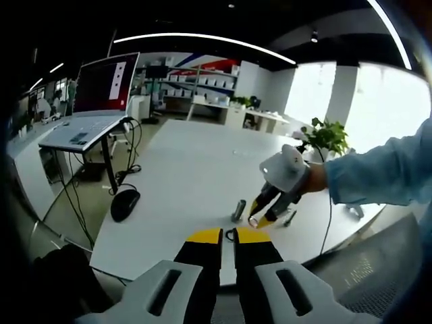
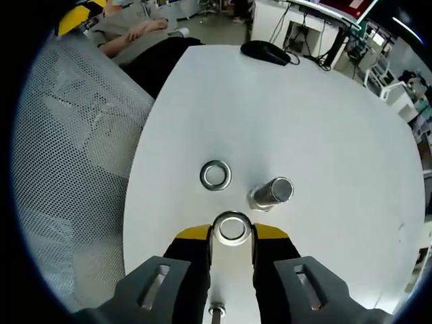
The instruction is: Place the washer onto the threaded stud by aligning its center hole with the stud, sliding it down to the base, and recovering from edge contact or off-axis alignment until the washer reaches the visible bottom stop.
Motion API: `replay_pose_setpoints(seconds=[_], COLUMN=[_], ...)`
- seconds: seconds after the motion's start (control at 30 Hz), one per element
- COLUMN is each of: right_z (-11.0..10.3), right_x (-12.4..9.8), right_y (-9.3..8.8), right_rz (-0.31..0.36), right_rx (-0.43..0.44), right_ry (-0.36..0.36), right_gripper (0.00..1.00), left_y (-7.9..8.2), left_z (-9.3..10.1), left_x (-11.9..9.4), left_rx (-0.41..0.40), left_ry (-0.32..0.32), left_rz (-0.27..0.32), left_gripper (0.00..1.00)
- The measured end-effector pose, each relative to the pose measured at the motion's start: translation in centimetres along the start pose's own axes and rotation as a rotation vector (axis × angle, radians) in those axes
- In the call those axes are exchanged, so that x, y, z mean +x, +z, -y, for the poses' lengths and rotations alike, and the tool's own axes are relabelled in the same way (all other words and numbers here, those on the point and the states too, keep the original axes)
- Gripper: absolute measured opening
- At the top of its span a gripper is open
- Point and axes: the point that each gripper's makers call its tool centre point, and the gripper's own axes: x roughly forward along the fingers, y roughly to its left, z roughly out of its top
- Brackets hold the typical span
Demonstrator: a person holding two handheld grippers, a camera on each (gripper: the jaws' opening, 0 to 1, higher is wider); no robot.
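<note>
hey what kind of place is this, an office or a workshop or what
Most likely an open-plan office or lab: a white table, a laptop on a stand, a computer mouse, shelving and a mesh chair.

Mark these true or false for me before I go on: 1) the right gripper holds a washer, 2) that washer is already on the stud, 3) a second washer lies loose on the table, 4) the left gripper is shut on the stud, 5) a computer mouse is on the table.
1) True: the right gripper clamps a washer.
2) False: the stud stands bare beside it.
3) True: a second washer lies flat on the white table.
4) False: the left gripper is nearly closed, away from the stud.
5) True: a black mouse sits near the far edge.
</note>
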Motion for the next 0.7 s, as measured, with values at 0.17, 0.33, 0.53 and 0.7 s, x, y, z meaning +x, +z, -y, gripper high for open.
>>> replay_pose_setpoints(seconds=[0.17, 0.33, 0.53, 0.7], right_z=[-0.1, -0.4, -0.1, 0.5], right_x=[-1.0, -1.9, -3.2, -4.1], right_y=[0.6, 1.3, 2.2, 3.3], right_rz=[0.006, 0.009, 0.009, 0.019], right_rx=[-0.012, -0.032, -0.064, -0.086], right_ry=[-0.004, -0.003, -0.015, -0.031], right_gripper=[0.23, 0.23, 0.23, 0.23], left_y=[0.0, 0.0, 0.1, 0.1], left_z=[0.0, 0.0, 0.0, 0.0], left_x=[0.0, 0.0, 0.0, 0.0], left_rx=[0.000, 0.000, 0.000, 0.001], left_ry=[0.000, 0.000, -0.001, -0.001], left_rz=[0.000, 0.001, 0.003, 0.003], left_gripper=[0.04, 0.04, 0.04, 0.04])
